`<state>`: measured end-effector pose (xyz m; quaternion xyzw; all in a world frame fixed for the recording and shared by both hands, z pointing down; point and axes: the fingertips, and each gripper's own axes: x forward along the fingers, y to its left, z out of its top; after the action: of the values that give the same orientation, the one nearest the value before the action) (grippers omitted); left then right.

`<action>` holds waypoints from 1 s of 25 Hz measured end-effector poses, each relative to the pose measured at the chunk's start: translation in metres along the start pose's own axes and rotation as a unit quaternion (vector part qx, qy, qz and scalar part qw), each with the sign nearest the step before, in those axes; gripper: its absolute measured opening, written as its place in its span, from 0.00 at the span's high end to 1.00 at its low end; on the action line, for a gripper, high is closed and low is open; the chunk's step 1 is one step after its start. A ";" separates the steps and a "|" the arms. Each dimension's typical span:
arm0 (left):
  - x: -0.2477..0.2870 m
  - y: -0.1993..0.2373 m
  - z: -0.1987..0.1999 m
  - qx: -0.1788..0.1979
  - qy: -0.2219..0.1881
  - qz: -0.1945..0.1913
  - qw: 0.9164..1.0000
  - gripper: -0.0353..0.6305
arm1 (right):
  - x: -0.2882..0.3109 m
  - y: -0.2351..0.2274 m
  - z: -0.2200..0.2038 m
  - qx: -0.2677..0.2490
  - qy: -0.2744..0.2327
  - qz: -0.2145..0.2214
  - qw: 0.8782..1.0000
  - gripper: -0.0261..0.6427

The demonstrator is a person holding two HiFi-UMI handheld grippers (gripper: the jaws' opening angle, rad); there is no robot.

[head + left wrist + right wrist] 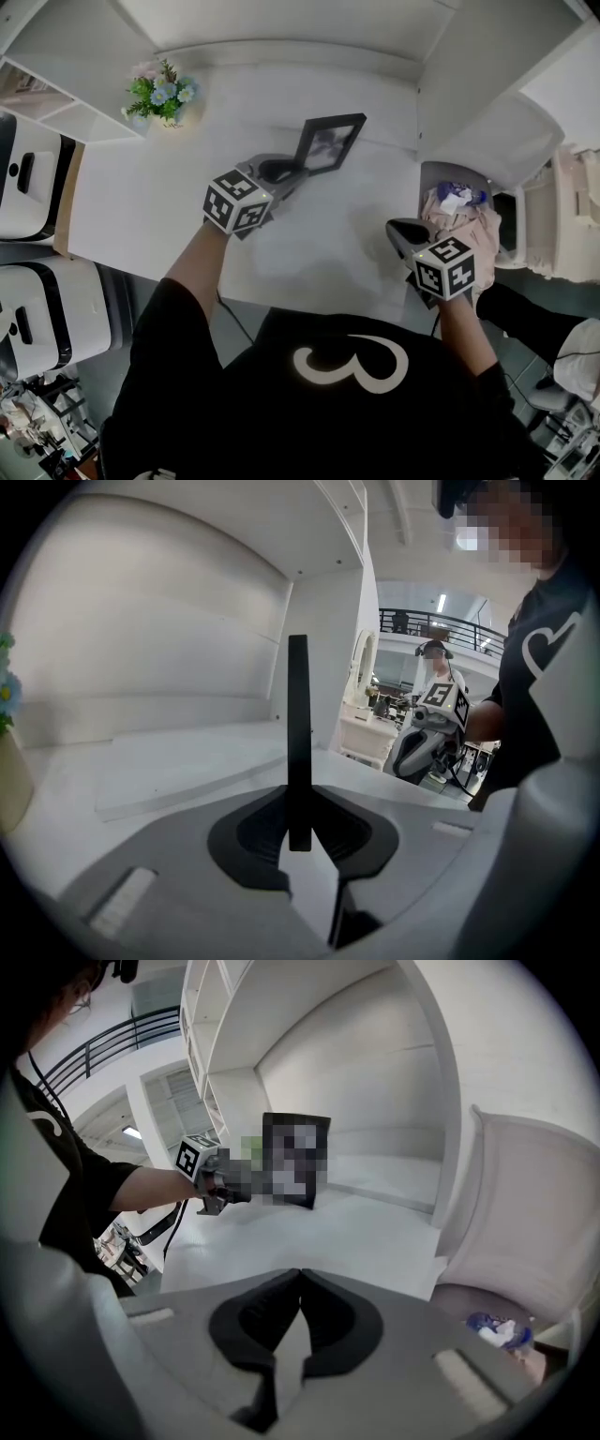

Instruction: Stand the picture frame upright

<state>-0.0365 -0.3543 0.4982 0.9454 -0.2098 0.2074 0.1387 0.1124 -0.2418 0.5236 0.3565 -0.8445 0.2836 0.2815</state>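
The black rectangular picture frame (330,142) has a smooth, matt dark border, though whether it is plastic or painted wood cannot be told, and the grey picture inside it shows a pale patch like a slight sheen. The left tool (298,829) and the right tool (300,1273) are smooth, matt light-grey plastic, with duller black pads (248,1326) that look rubbery. The white surface (169,216) is smooth and matt, and the person's black T-shirt (281,412) is soft cloth with a flat white print.
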 end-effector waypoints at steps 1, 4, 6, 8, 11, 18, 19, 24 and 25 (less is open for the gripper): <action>-0.001 0.001 -0.003 0.003 0.006 -0.002 1.000 0.83 | 0.002 0.000 0.003 0.001 -0.001 -0.001 1.000 0.96; 0.000 0.003 -0.010 0.027 0.032 -0.004 0.999 0.83 | 0.005 -0.002 0.009 0.000 -0.005 -0.001 1.000 0.96; 0.001 0.002 -0.016 0.039 0.047 -0.005 0.998 0.83 | 0.006 -0.001 0.009 -0.002 -0.003 0.000 1.000 0.96; 0.001 0.003 -0.021 0.044 0.056 -0.005 0.997 0.83 | 0.008 0.000 0.009 -0.001 -0.001 0.000 1.000 0.96; 0.002 0.005 -0.032 0.061 0.079 -0.002 0.995 0.83 | 0.011 0.002 0.007 0.001 0.002 0.000 1.000 0.96; 0.004 0.004 -0.040 0.076 0.104 -0.002 0.992 0.83 | 0.013 0.004 0.006 0.002 0.006 0.000 1.000 0.96; 0.004 0.004 -0.040 0.077 0.104 -0.002 0.992 0.83 | 0.013 0.005 0.008 0.002 0.005 0.000 1.000 0.96; 0.004 0.007 -0.041 0.078 0.102 0.005 0.992 0.83 | 0.015 0.007 0.009 0.001 0.003 0.003 1.000 0.96; 0.004 0.006 -0.041 0.078 0.103 0.005 0.992 0.83 | 0.015 0.007 0.009 0.002 0.003 0.002 1.000 0.96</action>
<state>-0.0496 -0.3471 0.5369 0.9260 -0.1824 0.3196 0.0843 0.0958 -0.2500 0.5256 0.3540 -0.8439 0.2870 0.2831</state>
